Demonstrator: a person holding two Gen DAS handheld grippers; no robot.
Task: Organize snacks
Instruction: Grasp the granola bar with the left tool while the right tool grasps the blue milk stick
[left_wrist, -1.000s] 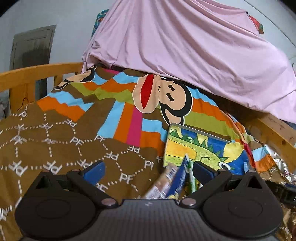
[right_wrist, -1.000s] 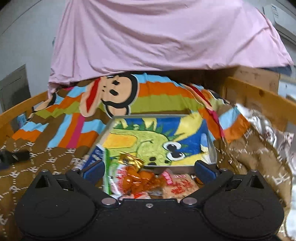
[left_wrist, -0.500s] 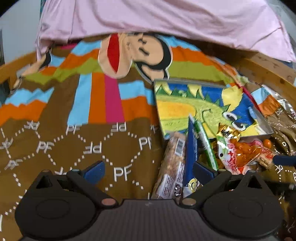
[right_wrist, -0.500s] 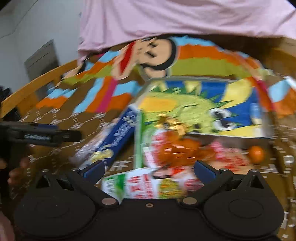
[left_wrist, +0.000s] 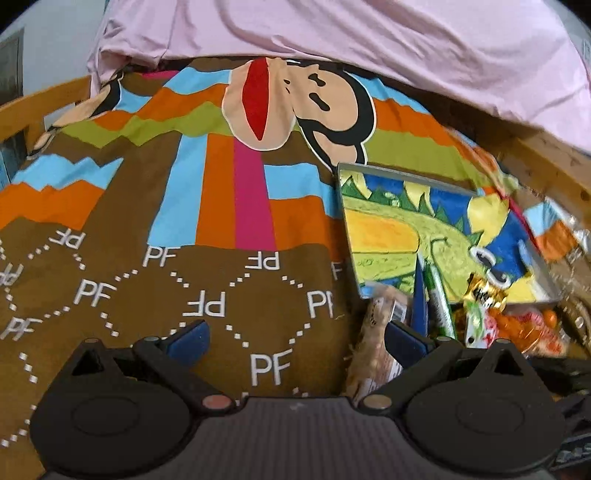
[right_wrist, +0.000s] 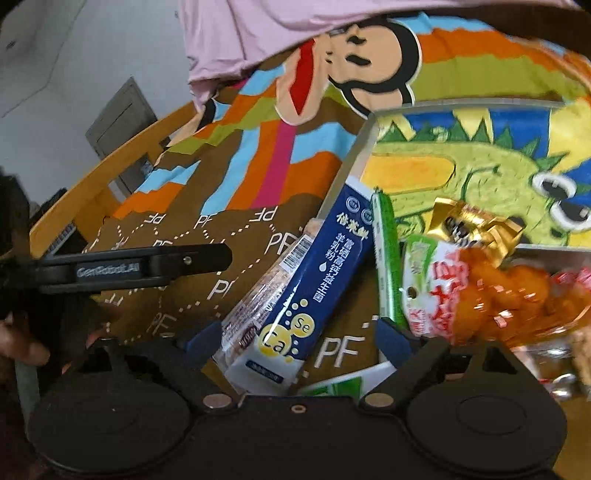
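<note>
A pile of snacks lies on the bed in front of a metal tray (right_wrist: 369, 122) with a dinosaur picture (left_wrist: 406, 236). In the right wrist view my right gripper (right_wrist: 295, 339) is open, its fingers either side of a blue box (right_wrist: 314, 288) and a clear biscuit pack (right_wrist: 255, 306). A green stick pack (right_wrist: 386, 258), a gold wrapper (right_wrist: 469, 221) and an orange snack bag (right_wrist: 491, 291) lie to the right. My left gripper (left_wrist: 295, 338) is open and empty over the brown blanket, left of the biscuit pack (left_wrist: 376, 343).
A brown and striped monkey blanket (left_wrist: 184, 229) covers the bed. A pink sheet (left_wrist: 369, 40) hangs at the back. Wooden bed rails run at the left (right_wrist: 110, 173) and right (left_wrist: 546, 166). The left gripper shows at the left of the right wrist view (right_wrist: 147, 264).
Both grippers have moved down and closer to the snack pile. The right gripper swung left so the blue box now lies between its fingers. Both stayed open.
</note>
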